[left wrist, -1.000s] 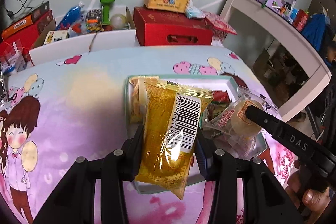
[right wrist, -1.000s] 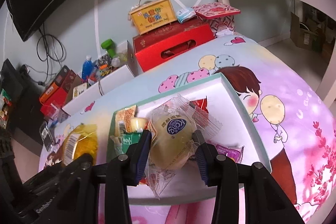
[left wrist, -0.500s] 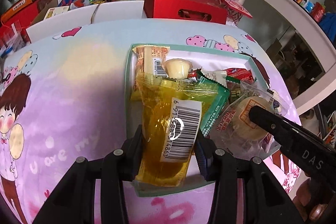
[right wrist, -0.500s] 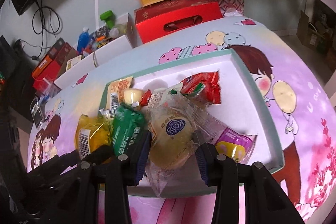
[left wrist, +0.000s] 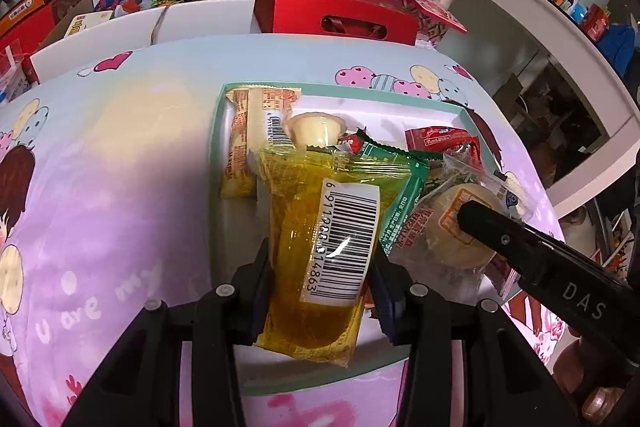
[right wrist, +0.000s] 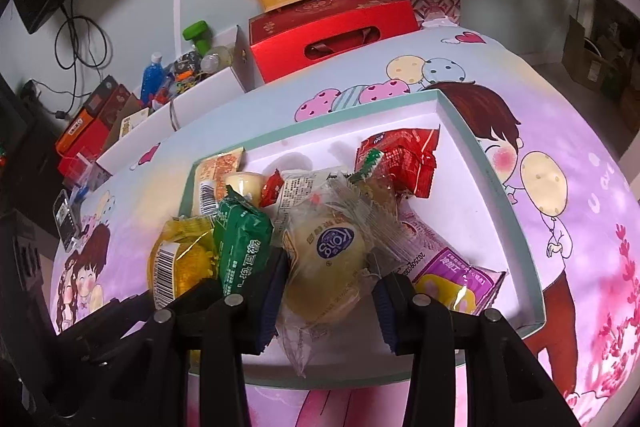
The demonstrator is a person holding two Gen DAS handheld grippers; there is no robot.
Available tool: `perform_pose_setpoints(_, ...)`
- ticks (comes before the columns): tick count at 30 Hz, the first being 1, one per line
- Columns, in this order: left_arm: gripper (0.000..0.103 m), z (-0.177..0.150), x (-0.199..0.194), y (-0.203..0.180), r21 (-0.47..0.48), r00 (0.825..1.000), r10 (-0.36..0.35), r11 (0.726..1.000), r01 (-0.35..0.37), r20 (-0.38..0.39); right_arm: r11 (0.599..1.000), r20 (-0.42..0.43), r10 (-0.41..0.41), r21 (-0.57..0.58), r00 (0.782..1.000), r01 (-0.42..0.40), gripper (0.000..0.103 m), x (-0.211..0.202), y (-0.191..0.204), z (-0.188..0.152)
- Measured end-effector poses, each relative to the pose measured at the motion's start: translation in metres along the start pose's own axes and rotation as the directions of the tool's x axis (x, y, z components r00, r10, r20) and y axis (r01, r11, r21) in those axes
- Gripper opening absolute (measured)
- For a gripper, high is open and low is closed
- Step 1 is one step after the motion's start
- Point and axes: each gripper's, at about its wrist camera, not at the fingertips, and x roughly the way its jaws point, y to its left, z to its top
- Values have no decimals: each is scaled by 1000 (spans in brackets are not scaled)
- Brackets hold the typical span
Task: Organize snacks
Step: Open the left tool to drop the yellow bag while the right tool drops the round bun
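Item: left hand-held gripper (left wrist: pixel 320 283) clenched a soft, slippery yellow packet (left wrist: pixel 320 239) mid-body; right hand-held gripper (right wrist: pixel 328 287) clenched a squashy wrapped bun (right wrist: pixel 324 263).

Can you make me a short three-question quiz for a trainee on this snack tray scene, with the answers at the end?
1. True or false: the left gripper is shut on a yellow packet with a barcode.
2. Multiple choice: what does the right gripper hold? A) a red packet B) a round pale bun in a clear wrapper C) a green dumbbell
3. Short answer: which snack lies between the two held snacks in the right wrist view?

Key
1. True; its pads press both sides of the packet, above the white tray.
2. B, the wrapped bun.
3. The green packet.
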Motion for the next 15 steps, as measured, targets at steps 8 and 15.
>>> perform_pose_setpoints(8, 45, 4, 3, -2, 10, 1000, -14, 1000, 14, 4, 1000, -5, -15, 7, 1000, 15, 44, 2, -1, 1)
perform_pose_setpoints(15, 55, 7, 0, 2, -3, 1000, -6, 1000, 6, 3, 1000, -13, -17, 10, 1000, 17, 47, 1, -3, 1)
